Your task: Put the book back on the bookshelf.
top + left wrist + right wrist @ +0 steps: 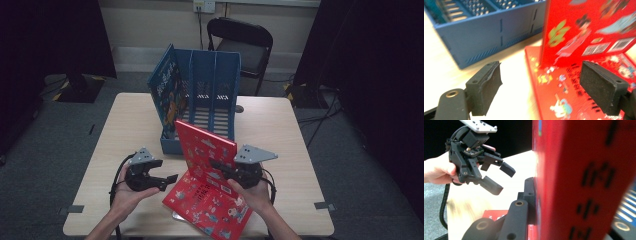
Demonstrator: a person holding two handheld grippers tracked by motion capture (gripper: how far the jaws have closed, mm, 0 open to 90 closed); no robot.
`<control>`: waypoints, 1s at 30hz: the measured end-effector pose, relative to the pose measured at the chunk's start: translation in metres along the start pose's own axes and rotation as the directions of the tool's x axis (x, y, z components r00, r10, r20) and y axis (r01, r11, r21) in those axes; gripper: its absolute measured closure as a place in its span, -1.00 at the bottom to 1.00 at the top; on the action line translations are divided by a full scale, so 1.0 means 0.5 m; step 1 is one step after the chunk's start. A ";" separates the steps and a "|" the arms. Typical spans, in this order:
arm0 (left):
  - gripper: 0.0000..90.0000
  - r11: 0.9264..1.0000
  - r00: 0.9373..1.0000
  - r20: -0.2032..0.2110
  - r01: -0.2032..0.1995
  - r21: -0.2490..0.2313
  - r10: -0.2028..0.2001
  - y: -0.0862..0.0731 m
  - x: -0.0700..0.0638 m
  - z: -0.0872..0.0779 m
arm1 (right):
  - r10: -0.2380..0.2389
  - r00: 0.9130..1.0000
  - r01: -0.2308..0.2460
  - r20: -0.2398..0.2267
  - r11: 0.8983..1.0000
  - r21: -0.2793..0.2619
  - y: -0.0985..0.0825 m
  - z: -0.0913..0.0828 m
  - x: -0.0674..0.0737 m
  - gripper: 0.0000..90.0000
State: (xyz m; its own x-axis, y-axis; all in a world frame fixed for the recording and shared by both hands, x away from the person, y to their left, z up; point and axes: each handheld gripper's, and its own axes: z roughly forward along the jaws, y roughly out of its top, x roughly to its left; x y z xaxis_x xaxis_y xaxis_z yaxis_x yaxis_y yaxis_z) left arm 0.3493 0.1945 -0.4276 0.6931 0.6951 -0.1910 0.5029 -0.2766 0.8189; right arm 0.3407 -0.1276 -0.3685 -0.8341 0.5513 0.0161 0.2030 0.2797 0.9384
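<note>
Red is the cover of the upright book [205,152], which the right tool [216,165] pinches by its lower edge and holds standing on end near the middle of the bench [125,125]; in the right gripper view the book [584,180] rises close to the lens with one black jaw pressed flat against its face; a second red book [207,200] lies flat on the bench beneath it, at the near edge; the left tool [167,182] hangs just to the left of both books, its jaws spread wide with nothing between them, touching neither book; in the left gripper view its pads [487,86] frame bare bench and the corner of the flat book [564,95], with the standing book [589,30] beyond; a blue file rack [207,100] stands behind the books towards the far side, a picture book [167,90] leaning in its leftmost slot; a black chair [245,45] sits beyond the bench.
</note>
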 end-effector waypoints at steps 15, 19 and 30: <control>-0.65 0.998 0.997 -0.059 -0.040 0.042 0.043 -0.022 0.004 0.022 | 0.024 0.999 -0.023 0.040 0.999 -0.032 0.016 -0.029 -0.022 0.79; -0.65 0.998 0.997 -0.063 -0.035 0.054 0.039 -0.028 0.008 0.026 | 0.036 0.998 -0.034 0.048 0.999 -0.040 0.021 -0.035 -0.028 0.79; -0.65 0.998 0.997 -0.071 -0.024 0.050 0.027 -0.025 0.010 0.021 | 0.042 0.997 -0.038 0.063 0.997 -0.064 0.049 -0.033 -0.037 0.79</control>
State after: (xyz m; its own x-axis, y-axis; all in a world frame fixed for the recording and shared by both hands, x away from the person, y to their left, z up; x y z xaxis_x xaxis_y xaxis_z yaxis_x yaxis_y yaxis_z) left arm 0.3520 0.1946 -0.4446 0.6679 0.7329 -0.1296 0.5117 -0.3258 0.7950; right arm 0.3526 -0.1437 -0.3403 -0.7909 0.6110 0.0341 0.2018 0.2077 0.9572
